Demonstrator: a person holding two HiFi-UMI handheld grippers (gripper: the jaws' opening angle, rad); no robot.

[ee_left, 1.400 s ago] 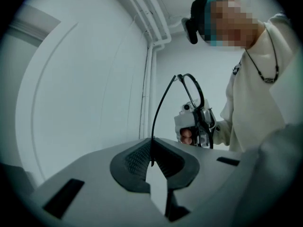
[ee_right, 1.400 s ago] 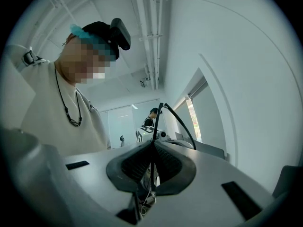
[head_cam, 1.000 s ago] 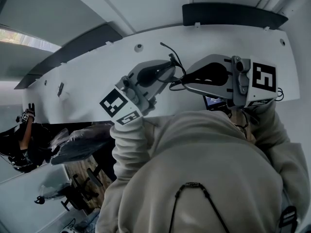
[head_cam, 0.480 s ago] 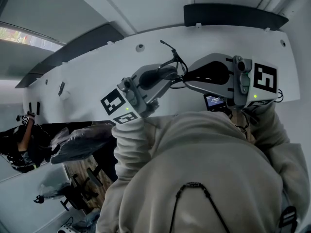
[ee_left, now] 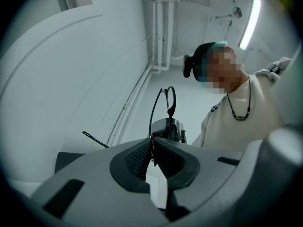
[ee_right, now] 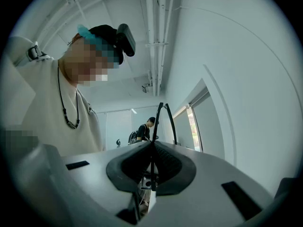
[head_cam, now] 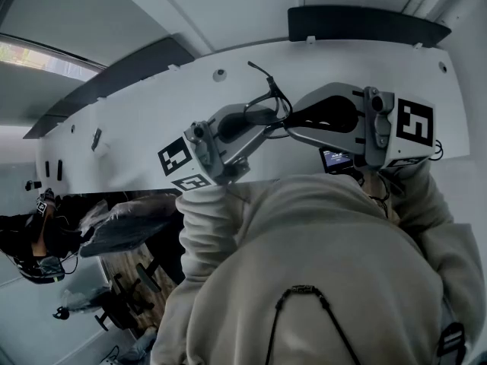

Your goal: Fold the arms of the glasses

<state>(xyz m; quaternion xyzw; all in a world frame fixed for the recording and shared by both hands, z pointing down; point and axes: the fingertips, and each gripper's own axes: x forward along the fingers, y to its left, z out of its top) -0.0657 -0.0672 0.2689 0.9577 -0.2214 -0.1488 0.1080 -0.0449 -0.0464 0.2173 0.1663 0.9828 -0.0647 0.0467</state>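
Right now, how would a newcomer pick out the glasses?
Look over the white table, where the left gripper and right gripper meet tip to tip. The glasses are the thin black wire frame pinched between them, the only dark, spindly thing there, with one arm sticking out past the jaws.

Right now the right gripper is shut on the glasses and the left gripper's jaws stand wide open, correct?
Not quite. The left gripper is shut on the glasses too: the left gripper view shows its jaws pinching the thin frame. The right gripper is shut on them, as you said.
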